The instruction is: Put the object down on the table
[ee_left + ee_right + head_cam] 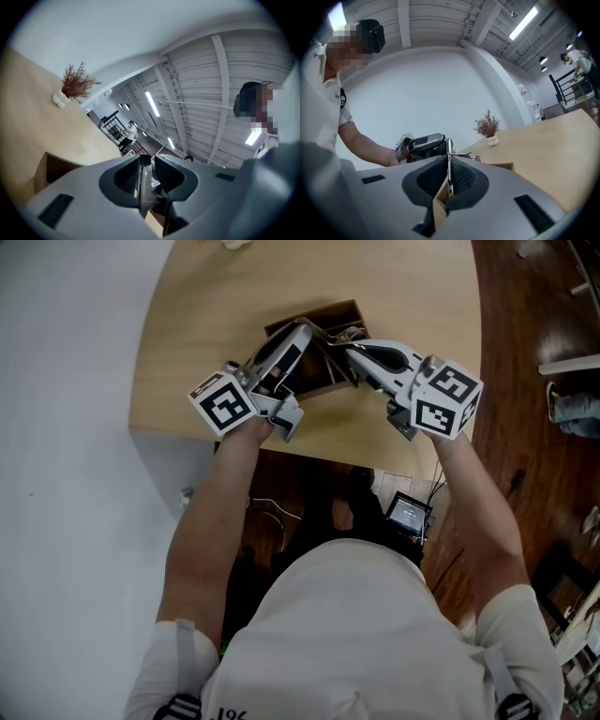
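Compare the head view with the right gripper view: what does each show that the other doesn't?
Only the head view: the right tool from outside with its marker cube, the dark wooden floor, and a small lit screen down by the floor. Only the right gripper view: the ceiling lights, the wearer's headset, a distant person by a railing, and, close up, a thin metal piece clamped in the right tool's jaws. Both: the wooden table, the open wooden box, and the left tool at the box.
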`<state>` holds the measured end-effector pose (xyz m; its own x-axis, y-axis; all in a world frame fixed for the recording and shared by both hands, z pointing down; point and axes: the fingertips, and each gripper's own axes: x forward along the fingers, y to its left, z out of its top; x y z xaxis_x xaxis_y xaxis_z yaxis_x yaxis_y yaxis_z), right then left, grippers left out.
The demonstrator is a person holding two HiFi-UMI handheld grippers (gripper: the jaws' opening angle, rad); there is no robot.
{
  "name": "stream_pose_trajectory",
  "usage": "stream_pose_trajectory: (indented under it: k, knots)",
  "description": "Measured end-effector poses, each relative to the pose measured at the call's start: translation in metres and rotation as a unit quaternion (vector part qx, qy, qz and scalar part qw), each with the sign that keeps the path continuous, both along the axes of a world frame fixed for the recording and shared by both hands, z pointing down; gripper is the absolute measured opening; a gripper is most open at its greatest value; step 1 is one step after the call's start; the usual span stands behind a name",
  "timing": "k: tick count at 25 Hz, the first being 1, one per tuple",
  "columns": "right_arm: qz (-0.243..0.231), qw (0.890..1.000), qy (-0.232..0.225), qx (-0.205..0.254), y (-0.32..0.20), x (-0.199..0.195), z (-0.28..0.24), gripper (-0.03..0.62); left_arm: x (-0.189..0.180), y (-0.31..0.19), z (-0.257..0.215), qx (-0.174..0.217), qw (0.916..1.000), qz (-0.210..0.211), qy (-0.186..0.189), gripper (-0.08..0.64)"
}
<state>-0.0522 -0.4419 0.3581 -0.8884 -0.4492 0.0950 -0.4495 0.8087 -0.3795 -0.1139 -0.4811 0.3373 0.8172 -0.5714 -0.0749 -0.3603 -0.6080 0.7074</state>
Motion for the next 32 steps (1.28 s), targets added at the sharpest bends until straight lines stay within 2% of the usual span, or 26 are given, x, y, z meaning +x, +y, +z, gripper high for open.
stream_pose_trajectory:
  k: [5, 8, 13, 18, 22, 32]
  knots:
    - [-0.014, 0.999, 0.038, 0.009, -0.003, 0.001, 0.013, 0.003, 0.004, 0.002, -0.001, 0.024, 0.9992, 0.017, -0.025, 0.071]
    - [-0.019, 0.999, 0.049, 0.009, -0.005, 0.002, 0.024, 0.003, 0.006, 0.002, 0.009, 0.024, 0.9985, 0.023, -0.044, 0.071]
    - [-0.035, 0.997, 0.069, 0.022, -0.005, 0.003, 0.036, 0.003, 0.009, 0.002, 0.018, 0.027, 0.9975, 0.036, -0.055, 0.071]
    - [-0.05, 0.989, 0.142, 0.008, 0.003, 0.01, 0.08, 0.003, 0.014, 0.001, 0.011, 0.048, 0.9958, 0.053, -0.057, 0.069]
    - [-0.036, 0.991, 0.128, -0.017, 0.005, 0.013, 0.092, 0.003, 0.024, 0.011, 0.019, 0.047, 0.993, 0.08, -0.072, 0.069]
    - [-0.001, 0.992, 0.107, -0.06, -0.005, 0.015, 0.085, 0.005, 0.028, 0.019, 0.032, 0.016, 0.9927, 0.081, -0.088, 0.069]
